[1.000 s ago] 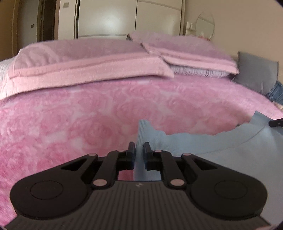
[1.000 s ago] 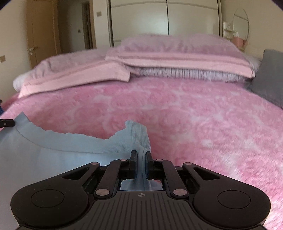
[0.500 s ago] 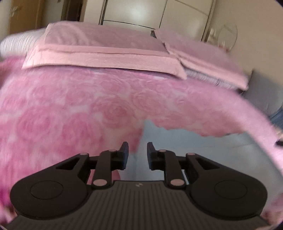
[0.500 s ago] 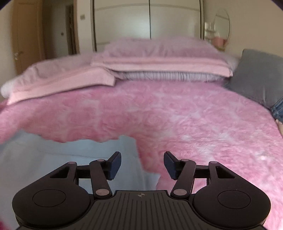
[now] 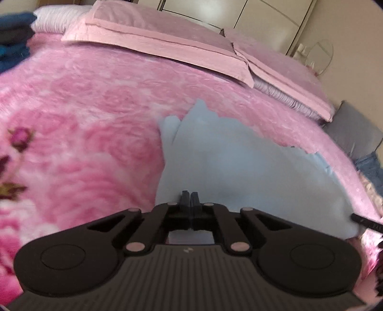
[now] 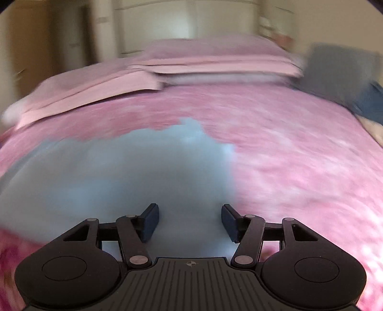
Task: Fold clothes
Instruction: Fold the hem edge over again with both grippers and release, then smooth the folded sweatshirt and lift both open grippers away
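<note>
Motion blur smears the right wrist view, softening the pale blue garment's (image 6: 124, 172) edges.

garment (image 5: 229, 172): plain pale blue
bedspread (image 5: 83, 114): pink, mottled with a rose pattern, darker flowers at one edge
pillows (image 5: 167, 40): dusty pink with a lighter pink border band
cushion (image 5: 354, 134): grey
grippers (image 6: 190, 222): black, dark blue pads (image 6: 149, 222)
wardrobe (image 5: 263, 14): cream

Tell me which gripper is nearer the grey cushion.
Right. The right gripper hangs open over the blue garment's cushion-side edge. The left gripper, shut, sits at the garment's far side from the grey cushion.
</note>
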`<state>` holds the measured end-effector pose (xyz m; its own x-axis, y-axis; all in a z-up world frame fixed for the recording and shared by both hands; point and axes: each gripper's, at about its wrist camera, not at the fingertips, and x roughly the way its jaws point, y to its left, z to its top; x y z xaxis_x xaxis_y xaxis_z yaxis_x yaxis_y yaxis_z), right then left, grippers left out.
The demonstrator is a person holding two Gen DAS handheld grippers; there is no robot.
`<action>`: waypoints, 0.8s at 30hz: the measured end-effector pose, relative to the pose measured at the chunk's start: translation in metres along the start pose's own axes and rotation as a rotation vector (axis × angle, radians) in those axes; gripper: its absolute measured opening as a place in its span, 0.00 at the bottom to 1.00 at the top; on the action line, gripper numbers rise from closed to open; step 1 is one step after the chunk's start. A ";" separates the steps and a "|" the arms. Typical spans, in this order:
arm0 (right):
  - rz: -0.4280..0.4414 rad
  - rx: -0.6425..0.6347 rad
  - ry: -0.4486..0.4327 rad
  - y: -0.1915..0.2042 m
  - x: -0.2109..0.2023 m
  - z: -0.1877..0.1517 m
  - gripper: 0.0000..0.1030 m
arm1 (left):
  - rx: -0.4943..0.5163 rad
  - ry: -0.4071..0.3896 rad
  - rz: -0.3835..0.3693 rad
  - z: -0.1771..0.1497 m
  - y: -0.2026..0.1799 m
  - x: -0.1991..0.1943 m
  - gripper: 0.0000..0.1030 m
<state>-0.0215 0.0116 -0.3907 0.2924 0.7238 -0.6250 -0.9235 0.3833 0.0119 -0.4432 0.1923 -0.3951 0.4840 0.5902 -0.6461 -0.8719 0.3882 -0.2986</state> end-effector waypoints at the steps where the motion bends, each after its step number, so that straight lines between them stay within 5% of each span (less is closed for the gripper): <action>1: -0.027 0.029 0.009 -0.007 -0.001 0.001 0.55 | 0.016 -0.006 0.025 0.000 -0.007 -0.006 0.02; 7: 0.050 0.019 -0.073 0.014 -0.032 -0.002 0.55 | 0.064 0.007 0.086 -0.012 -0.038 -0.011 0.11; 12: -0.034 -0.071 -0.006 0.035 -0.021 -0.013 0.55 | 0.082 0.028 0.176 -0.019 -0.051 -0.020 0.09; 18: 0.077 -0.008 -0.078 0.041 -0.050 0.012 0.55 | 0.139 0.006 0.102 0.001 -0.076 -0.031 0.09; 24: 0.129 -0.060 -0.053 0.068 -0.017 0.032 0.55 | 0.200 0.034 0.041 0.026 -0.107 0.018 0.09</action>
<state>-0.0816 0.0442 -0.3542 0.1814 0.7950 -0.5788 -0.9670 0.2514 0.0423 -0.3393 0.1800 -0.3568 0.4423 0.5859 -0.6791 -0.8571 0.4991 -0.1277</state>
